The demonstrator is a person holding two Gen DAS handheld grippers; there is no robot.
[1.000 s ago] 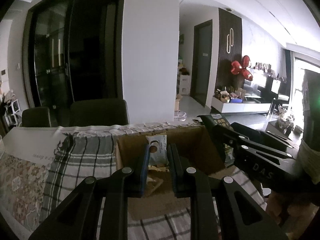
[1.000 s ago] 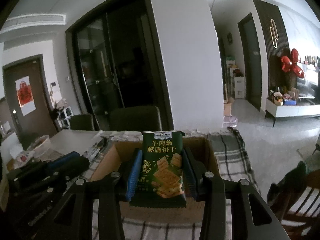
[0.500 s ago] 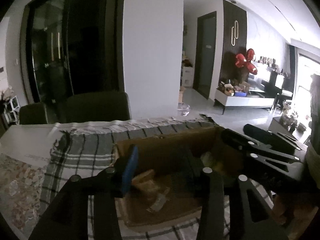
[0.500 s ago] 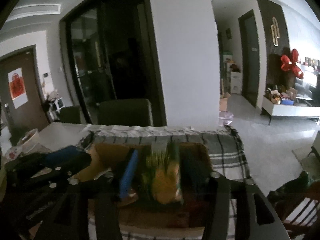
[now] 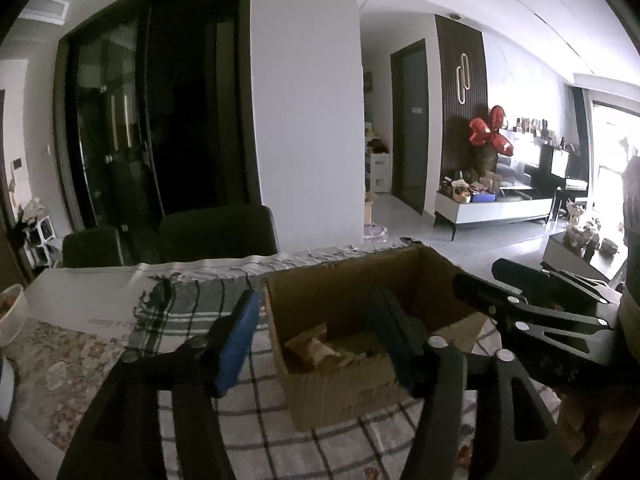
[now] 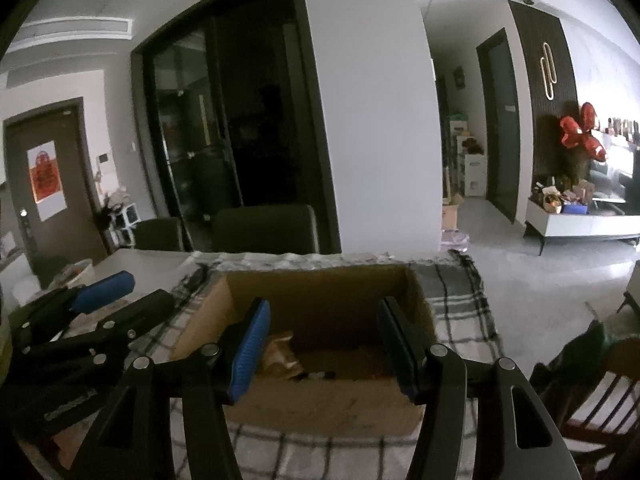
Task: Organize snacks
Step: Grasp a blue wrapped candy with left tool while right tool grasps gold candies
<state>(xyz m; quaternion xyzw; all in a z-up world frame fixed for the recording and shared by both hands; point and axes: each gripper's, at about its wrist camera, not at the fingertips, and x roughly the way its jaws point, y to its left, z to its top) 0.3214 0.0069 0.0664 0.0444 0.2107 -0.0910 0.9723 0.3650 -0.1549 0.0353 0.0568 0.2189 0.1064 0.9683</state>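
Observation:
An open cardboard box [image 5: 344, 396] stands on the checked cloth and also shows in the right wrist view [image 6: 320, 404]. Snack packets [image 5: 320, 348] lie dimly on its floor, one brownish packet [image 6: 280, 354] at the left. My left gripper [image 5: 320, 340] is open and empty, just above the box's near left corner. My right gripper [image 6: 324, 344] is open and empty over the box's front. The right gripper shows at the right of the left wrist view [image 5: 532, 316]; the left gripper shows at the left of the right wrist view [image 6: 80, 320].
A checked cloth [image 5: 192, 312] covers the table, with a floral cloth [image 5: 60, 364] at the left and a white bowl [image 5: 10, 312] at the far left edge. Dark chairs [image 6: 264, 228] stand behind the table. A wooden chair [image 6: 592, 400] is at the right.
Both grippers have opened and let go of their snack packets into the box: the left a cream packet, the right a green cracker packet. Both have pulled back a little.

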